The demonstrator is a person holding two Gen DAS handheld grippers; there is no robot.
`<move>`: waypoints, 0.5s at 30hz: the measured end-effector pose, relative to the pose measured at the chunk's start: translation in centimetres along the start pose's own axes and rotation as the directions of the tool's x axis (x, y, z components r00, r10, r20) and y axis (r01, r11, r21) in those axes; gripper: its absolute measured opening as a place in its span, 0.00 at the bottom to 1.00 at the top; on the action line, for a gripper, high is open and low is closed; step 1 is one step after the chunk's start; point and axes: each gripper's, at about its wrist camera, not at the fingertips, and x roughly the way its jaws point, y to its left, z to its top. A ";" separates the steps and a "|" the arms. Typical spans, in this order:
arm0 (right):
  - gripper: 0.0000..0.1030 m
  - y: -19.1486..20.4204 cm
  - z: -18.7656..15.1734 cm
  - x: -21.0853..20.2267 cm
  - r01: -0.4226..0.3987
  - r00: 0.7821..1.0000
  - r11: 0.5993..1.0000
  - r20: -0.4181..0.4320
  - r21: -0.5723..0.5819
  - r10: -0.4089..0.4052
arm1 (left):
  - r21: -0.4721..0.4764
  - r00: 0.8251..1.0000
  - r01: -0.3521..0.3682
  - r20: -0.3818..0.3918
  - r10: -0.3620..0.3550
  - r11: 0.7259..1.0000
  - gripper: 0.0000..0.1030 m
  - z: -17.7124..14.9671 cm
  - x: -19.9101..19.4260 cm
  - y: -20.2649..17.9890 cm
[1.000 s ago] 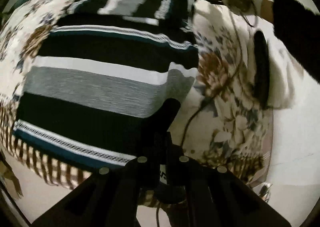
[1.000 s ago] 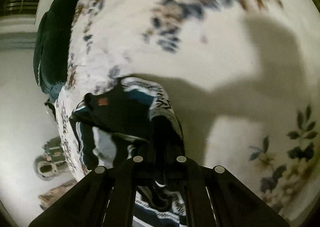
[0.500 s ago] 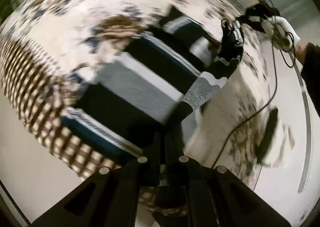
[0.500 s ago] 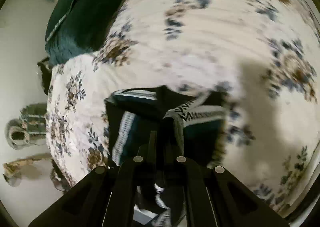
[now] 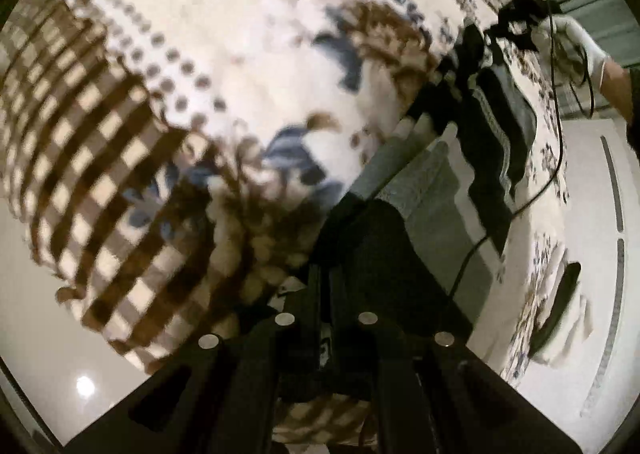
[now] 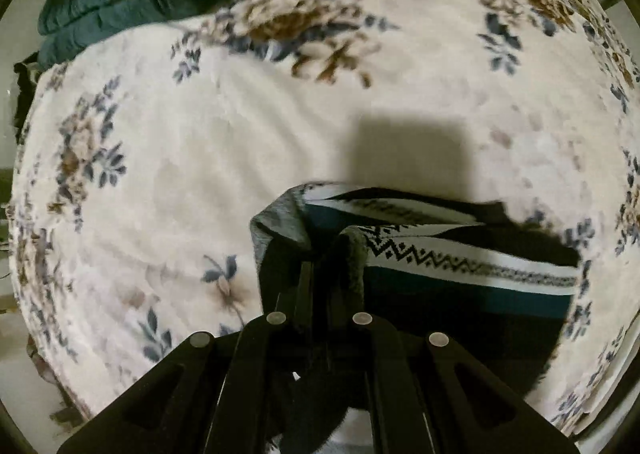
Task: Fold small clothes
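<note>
Both the left gripper [image 5: 326, 254] and right gripper [image 6: 326, 254] have jaws clamped on the striped sweater [image 6: 460, 266]. It hangs stretched between them over the floral bed [image 6: 240, 126].

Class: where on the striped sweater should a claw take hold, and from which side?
Pinch a hem corner of the striped sweater, coming in from its outer edge: the hem band is thin and hangs free. Both the left claw and right claw grip edges this way.
</note>
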 end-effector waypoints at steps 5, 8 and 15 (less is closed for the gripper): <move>0.45 -0.4 -1.6 0.5 -0.132 0.989 0.988 -0.056 0.080 0.137 | -0.022 0.995 0.072 -0.073 -0.074 0.997 0.21 0.2 0.4 2.0; 0.58 -1.4 -5.6 -2.1 -0.205 0.977 0.976 -0.039 0.071 0.208 | -0.014 0.991 0.111 -0.070 -0.111 0.994 0.47 0.4 -0.9 2.8; 0.59 -6.0 -25.0 -5.4 -0.174 0.981 0.985 -0.088 0.009 0.175 | 0.106 0.990 0.076 -0.128 -0.062 0.991 0.49 1.1 0.5 -0.2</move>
